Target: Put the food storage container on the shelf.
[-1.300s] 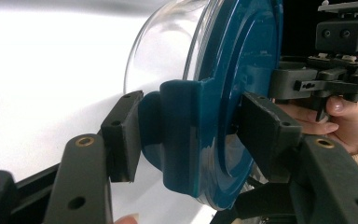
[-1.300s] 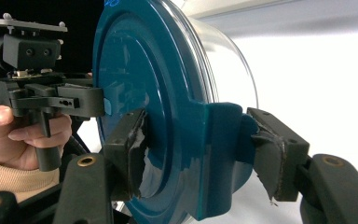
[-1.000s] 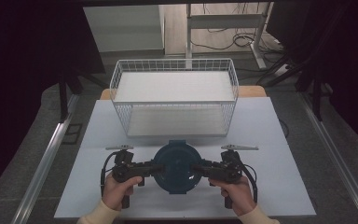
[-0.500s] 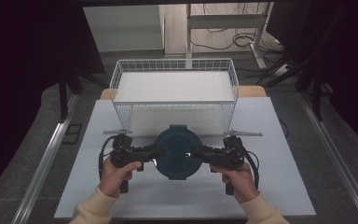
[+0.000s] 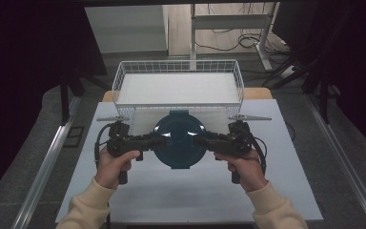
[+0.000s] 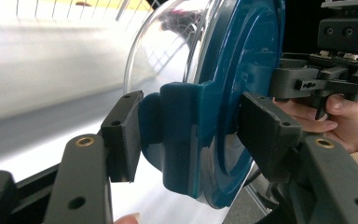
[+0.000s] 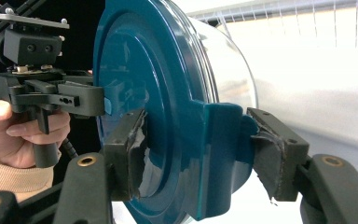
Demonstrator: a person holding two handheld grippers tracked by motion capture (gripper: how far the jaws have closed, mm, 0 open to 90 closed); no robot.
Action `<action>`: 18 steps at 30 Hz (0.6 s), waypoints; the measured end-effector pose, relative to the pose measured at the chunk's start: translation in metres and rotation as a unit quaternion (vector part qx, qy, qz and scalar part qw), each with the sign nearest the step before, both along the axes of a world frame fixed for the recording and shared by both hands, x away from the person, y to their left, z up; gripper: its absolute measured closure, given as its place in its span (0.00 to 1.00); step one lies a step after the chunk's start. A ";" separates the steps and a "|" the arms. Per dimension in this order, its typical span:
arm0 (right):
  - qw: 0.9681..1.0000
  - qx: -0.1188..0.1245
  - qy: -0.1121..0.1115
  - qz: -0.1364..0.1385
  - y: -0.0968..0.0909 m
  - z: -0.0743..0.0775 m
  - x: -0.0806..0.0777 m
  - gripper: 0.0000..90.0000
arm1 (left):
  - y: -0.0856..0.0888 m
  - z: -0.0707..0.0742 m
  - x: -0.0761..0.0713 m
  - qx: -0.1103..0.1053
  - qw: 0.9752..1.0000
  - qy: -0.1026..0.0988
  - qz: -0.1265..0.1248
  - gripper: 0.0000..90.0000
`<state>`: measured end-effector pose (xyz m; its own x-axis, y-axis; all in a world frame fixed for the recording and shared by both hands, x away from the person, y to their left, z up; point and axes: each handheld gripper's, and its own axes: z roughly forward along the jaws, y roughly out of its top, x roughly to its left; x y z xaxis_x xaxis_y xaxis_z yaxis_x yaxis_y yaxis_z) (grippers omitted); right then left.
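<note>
High view: round blue lid [image 5: 178, 139] held above white table [image 5: 286, 191], just before wire basket [image 5: 178, 88]. Left gripper [image 5: 150, 141] and right gripper [image 5: 205, 141] clamp opposite side tabs. Gripper views add a clear glossy bowl [image 6: 168, 51] under the lid; right pads [image 7: 135, 149] frayed.

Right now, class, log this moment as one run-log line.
left claw: shut on container | right claw: shut on container | container: blue lid, clear bowl, lifted near wire basket
</note>
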<state>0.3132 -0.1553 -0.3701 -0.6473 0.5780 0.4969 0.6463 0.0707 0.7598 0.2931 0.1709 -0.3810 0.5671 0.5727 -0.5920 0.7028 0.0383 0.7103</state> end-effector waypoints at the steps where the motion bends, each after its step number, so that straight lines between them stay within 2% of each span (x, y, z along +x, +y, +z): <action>1: 1.000 -0.001 -0.003 0.001 0.000 0.003 0.002 0.44 | 0.000 0.003 0.001 0.000 1.000 -0.002 0.001 0.47; 7: 1.000 -0.003 -0.013 0.003 0.001 0.020 0.013 0.44 | 0.001 0.018 0.013 -0.002 1.000 -0.011 0.001 0.47; 12: 1.000 -0.002 -0.017 -0.001 0.002 0.035 0.026 0.44 | 0.002 0.034 0.031 -0.001 1.000 -0.014 -0.004 0.47; 14: 1.000 0.000 -0.022 0.000 0.002 0.043 0.036 0.44 | 0.002 0.040 0.037 0.000 1.000 -0.018 -0.003 0.47; 18: 1.000 -0.001 -0.024 0.001 0.004 0.051 0.046 0.44 | 0.004 0.049 0.050 -0.002 1.000 -0.018 -0.004 0.47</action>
